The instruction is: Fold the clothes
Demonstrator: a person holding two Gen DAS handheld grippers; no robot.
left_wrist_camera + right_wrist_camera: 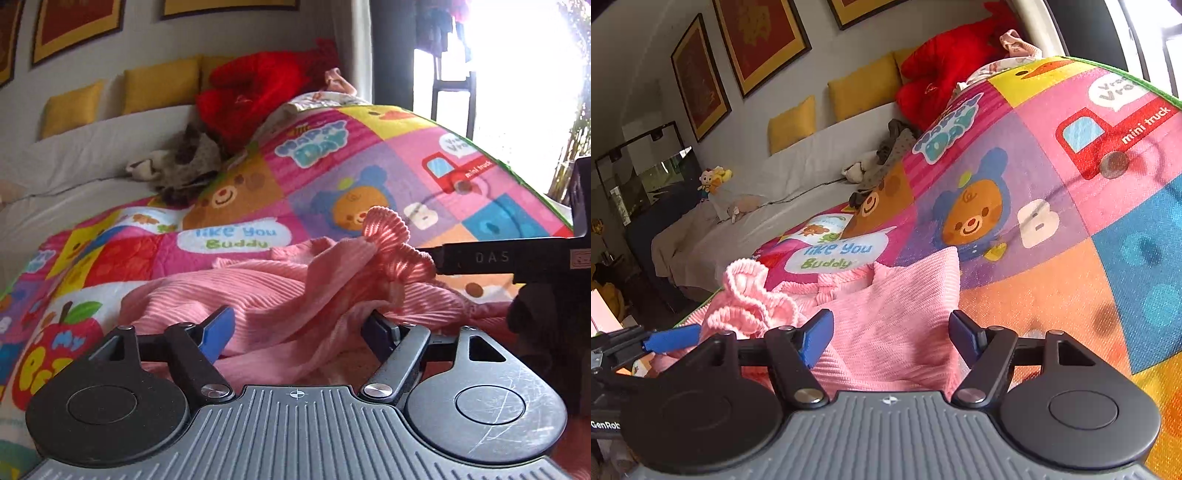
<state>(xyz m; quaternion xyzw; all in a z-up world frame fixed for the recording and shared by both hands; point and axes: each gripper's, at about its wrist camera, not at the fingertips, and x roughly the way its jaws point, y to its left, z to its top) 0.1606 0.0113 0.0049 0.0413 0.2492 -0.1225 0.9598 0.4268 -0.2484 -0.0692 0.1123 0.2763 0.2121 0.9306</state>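
A pink ribbed garment (pixel 258 291) lies crumpled on a colourful cartoon play mat (pixel 332 162). My left gripper (pixel 301 328) is open, its blue pads wide apart with pink cloth lying between them. My right gripper comes in from the right in the left wrist view; its black finger (pixel 480 256) touches a raised ruffled edge (pixel 391 240) of the garment. In the right wrist view my right gripper (pixel 892 338) is open over a flatter part of the pink garment (pixel 894 317). The left gripper's blue fingertip (pixel 670 341) shows at the left by the ruffle (pixel 750 295).
The mat (pixel 1071 221) covers a bed. A red garment pile (pixel 255 88), a grey-brown garment (pixel 184 162) and yellow cushions (pixel 159 83) lie behind, beside a white mattress (pixel 757 214). Framed pictures hang on the wall. A bright window is at the right.
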